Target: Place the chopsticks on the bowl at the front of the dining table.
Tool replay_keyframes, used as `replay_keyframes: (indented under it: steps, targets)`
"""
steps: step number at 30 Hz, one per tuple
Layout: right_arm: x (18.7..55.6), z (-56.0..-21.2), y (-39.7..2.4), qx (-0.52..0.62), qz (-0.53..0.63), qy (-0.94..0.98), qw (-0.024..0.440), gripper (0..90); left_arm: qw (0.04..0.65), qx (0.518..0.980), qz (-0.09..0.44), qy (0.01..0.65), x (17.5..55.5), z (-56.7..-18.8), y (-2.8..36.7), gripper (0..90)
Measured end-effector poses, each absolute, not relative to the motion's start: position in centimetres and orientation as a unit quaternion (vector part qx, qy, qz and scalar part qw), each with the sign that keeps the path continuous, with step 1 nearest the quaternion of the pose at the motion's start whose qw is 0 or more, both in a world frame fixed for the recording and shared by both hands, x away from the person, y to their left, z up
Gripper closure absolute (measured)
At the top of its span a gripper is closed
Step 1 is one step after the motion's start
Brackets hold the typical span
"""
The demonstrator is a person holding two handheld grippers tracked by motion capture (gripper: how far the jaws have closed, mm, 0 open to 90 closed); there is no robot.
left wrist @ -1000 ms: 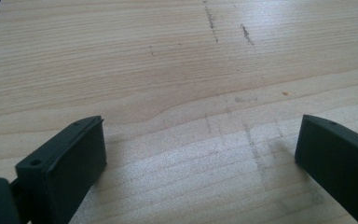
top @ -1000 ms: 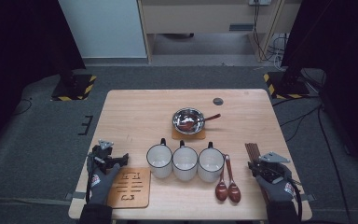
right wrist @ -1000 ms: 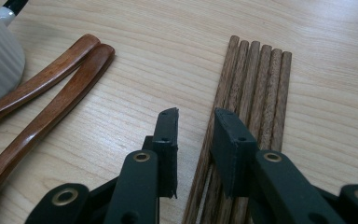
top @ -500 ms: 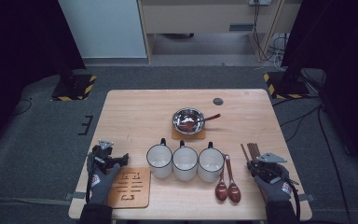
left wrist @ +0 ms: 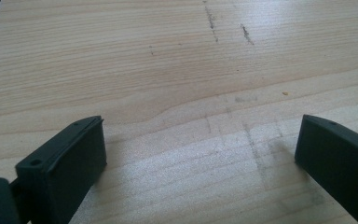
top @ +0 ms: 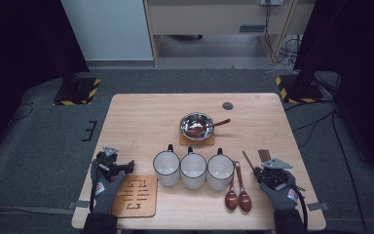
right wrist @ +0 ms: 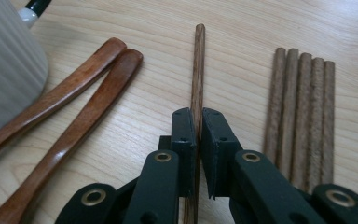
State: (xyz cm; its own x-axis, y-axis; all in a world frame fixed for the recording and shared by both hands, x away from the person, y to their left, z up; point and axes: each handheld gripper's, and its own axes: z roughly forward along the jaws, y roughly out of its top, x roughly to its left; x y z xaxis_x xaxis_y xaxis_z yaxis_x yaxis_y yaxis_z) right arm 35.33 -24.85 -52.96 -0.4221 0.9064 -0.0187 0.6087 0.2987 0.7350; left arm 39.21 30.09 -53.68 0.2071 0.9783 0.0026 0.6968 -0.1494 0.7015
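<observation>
My right gripper [right wrist: 198,122] hides the near end of the chopstick [right wrist: 198,70]; the white mug [right wrist: 7,60] is cut off by the left edge.

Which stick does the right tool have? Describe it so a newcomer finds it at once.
On the light wooden table, look right of the three white mugs. Between two brown wooden spoons and five bundled dark chopsticks lies one thin wooden chopstick, alone, clamped in the right tool.
</observation>
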Motion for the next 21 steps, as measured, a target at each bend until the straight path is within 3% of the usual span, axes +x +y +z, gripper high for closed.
replay_keyframes:
  steps: [9,21]
  targets:
    - [34.69,-52.74,-25.29,0.491,0.346,0.769,0.22,79.7,0.294,0.719,0.24,0.582,39.21,-53.68,30.09,0.8]
    - [34.43,-52.91,-25.41,0.496,0.337,0.771,0.214,84.5,0.294,0.719,0.24,0.582,39.21,-53.68,30.09,0.8]
